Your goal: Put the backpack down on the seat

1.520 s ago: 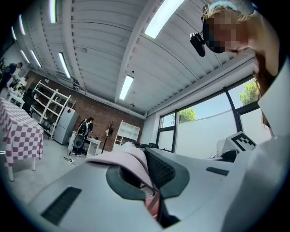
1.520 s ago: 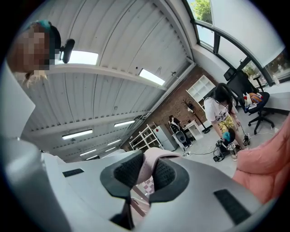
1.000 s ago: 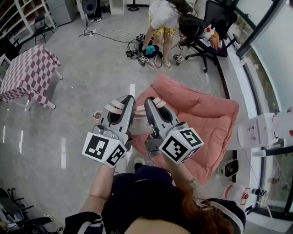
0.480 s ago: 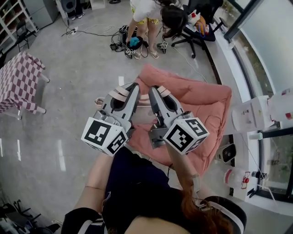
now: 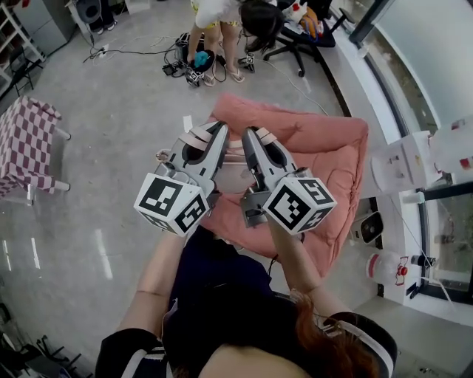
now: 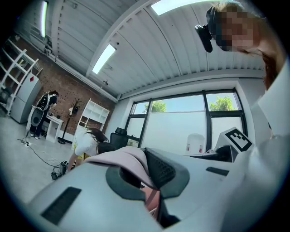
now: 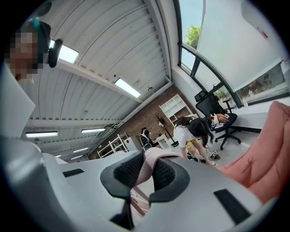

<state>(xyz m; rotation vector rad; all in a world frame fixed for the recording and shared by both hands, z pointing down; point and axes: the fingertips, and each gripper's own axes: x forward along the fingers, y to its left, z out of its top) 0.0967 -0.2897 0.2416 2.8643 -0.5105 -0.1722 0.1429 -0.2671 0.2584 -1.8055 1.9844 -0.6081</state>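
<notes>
A pale pink backpack [image 5: 234, 176] hangs between my two grippers, above the near-left edge of the salmon-pink cushioned seat [image 5: 325, 148]. My left gripper [image 5: 209, 133] is shut on one pale pink strap [image 6: 131, 159], which loops over its jaws. The other strap [image 7: 148, 168] is pinched between the dark pads of my right gripper [image 5: 253, 137], which is shut. Both grippers point level, side by side. Most of the backpack's body is hidden under them. In the right gripper view the seat [image 7: 267, 167] lies at the lower right.
A person [image 5: 222, 15] bends over gear and cables [image 5: 192, 65] on the floor beyond the seat, next to a black office chair [image 5: 299, 26]. A checked-cloth table [image 5: 26, 140] stands at the left. White appliances [image 5: 410, 159] line the window wall on the right.
Both grippers have carried the backpack forward and a little lower, closer over the pink seat. The grip on the straps looks the same.
</notes>
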